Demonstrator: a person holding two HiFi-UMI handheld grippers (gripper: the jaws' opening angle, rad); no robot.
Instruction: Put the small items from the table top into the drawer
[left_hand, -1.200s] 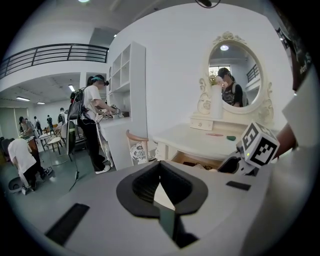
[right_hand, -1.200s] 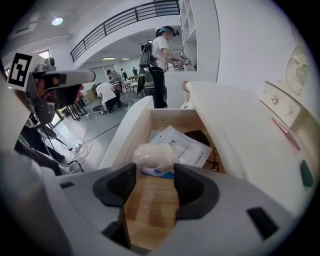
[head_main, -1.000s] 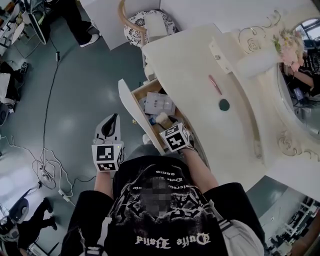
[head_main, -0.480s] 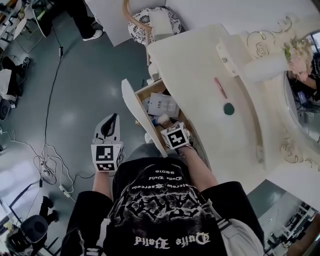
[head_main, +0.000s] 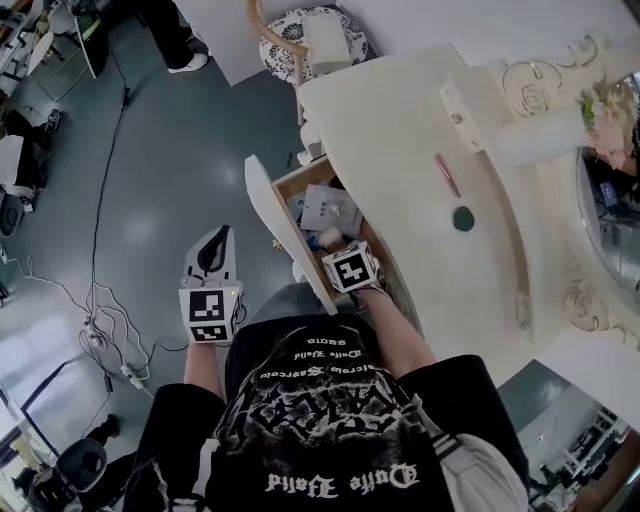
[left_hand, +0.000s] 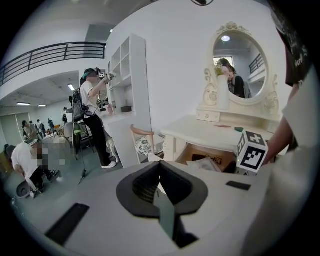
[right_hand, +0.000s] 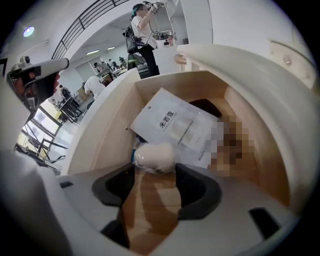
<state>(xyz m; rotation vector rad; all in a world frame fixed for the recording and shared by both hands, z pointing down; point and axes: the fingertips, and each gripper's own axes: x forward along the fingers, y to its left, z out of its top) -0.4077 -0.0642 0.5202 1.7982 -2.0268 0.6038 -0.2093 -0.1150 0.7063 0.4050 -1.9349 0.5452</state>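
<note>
White bundle (right_hand: 154, 156) lies in the drawer (right_hand: 100, 135), just past the right gripper (right_hand: 154, 176); jaws wide, gripping nothing. Left gripper (left_hand: 159, 172) closed, empty, outside the drawer.

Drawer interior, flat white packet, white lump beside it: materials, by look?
Drawer: bare pale wood or plywood, matte, with grain showing on the walls and floor.
Flat white packet: probably a plastic or foil sachet, smooth, lightly creased, printed.
White lump: soft and fluffy-looking, maybe cotton or sponge, seemingly wrapped in clear film. Can't confirm.
</note>
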